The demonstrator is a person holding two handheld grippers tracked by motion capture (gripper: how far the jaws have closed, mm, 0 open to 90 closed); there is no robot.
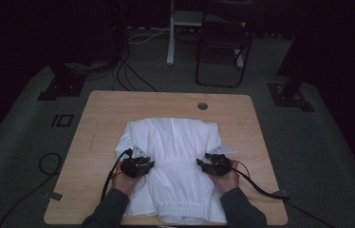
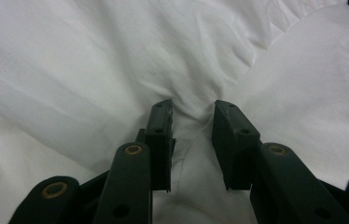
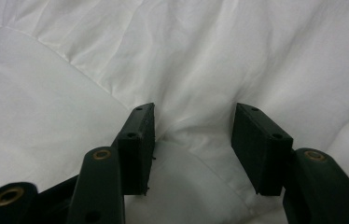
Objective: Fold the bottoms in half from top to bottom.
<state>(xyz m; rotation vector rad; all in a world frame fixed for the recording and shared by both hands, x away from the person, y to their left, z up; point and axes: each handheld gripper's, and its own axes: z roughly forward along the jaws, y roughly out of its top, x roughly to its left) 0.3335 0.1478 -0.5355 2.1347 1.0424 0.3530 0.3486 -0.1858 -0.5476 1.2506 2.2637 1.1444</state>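
A white garment point(image 1: 175, 137) lies spread on the wooden table point(image 1: 104, 109), its elastic hem toward the near edge. My left gripper point(image 1: 150, 165) rests on the garment's left side and my right gripper point(image 1: 200, 164) on its right side, the two tips facing each other across the middle. In the left gripper view the jaws point(image 2: 193, 116) stand partly apart, pushed into the cloth point(image 2: 116, 60), with a puckered ridge rising between them. The right gripper view has wider jaws point(image 3: 193, 121) over a soft fold of cloth point(image 3: 210, 56), with the pads clear of it.
A round cable hole point(image 1: 202, 106) sits near the table's far edge. Behind the table stand a dark chair point(image 1: 223, 47) and a white post point(image 1: 170, 33). Cables point(image 1: 128, 76) run over the grey floor, and each gripper trails its own cable off the table's sides.
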